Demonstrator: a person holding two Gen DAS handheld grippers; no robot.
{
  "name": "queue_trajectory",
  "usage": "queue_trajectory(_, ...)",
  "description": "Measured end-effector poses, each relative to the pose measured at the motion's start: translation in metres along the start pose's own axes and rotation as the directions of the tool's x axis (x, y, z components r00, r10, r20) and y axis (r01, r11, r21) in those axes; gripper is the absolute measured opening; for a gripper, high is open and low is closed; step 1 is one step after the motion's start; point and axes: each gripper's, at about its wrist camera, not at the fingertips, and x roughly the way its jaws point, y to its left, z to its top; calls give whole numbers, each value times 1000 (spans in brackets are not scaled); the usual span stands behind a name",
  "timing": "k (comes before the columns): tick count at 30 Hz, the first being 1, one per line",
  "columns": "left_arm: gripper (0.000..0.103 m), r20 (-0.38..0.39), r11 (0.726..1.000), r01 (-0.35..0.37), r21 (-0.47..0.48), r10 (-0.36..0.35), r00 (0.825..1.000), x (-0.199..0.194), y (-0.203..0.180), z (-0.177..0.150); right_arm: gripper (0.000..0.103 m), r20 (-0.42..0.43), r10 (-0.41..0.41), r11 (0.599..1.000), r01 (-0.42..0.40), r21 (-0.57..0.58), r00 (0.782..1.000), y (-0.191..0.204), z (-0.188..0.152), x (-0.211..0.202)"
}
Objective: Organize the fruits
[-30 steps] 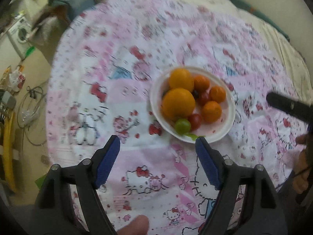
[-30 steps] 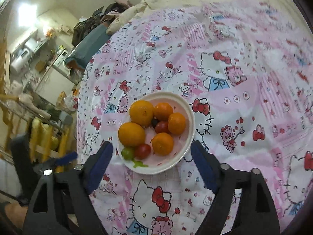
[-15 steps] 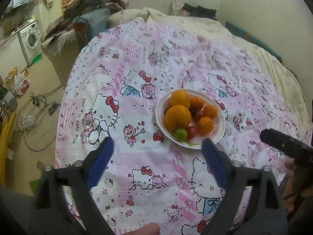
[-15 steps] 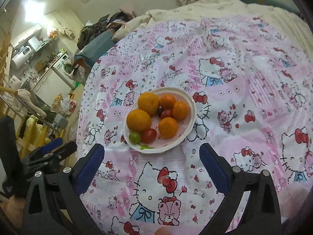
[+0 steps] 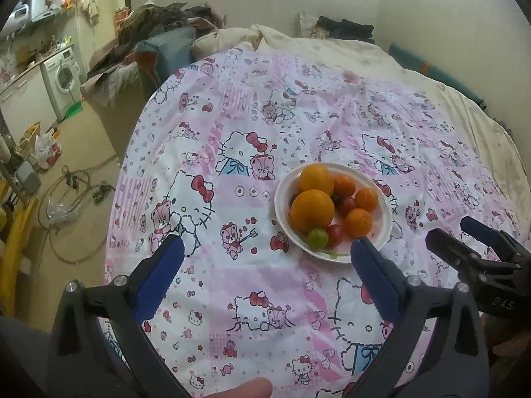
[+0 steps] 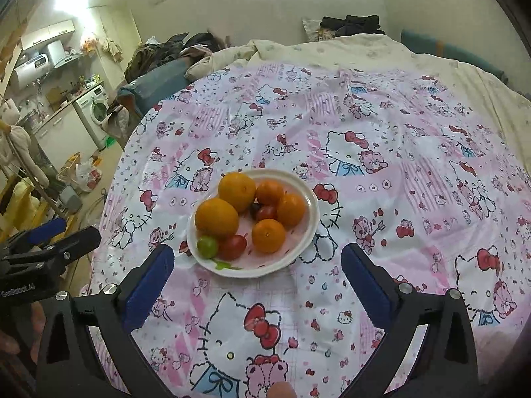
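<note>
pink cartoon bedsheet (image 6: 381,152), fruit plate (image 6: 307,232) just ahead of spread right jaws

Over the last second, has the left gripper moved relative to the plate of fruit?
Yes. The left gripper has pulled back and up from the white plate; more of the bed and room now shows beyond it.

Small one-room home: bed under pink cartoon-cat print cotton sheet (image 5: 265,152); white front-loading washing machine (image 5: 63,78) at ten o'clock; heaped dark clothes (image 5: 156,25) at eleven; white wall-mounted water heater (image 6: 33,66) above kitchen counter.
</note>
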Motion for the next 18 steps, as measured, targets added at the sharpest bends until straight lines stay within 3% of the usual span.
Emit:
queue_trajectory(8, 100, -46, 1000, 5, -9, -6, 999, 9, 0, -2, 103, 6, -15, 1000, 15, -10, 1000, 2, 0, 2)
queue_trajectory(18, 100, -46, 1000, 6, -9, -6, 999, 8, -1, -2, 103, 6, -21, 1000, 21, -5, 1000, 0, 1, 2)
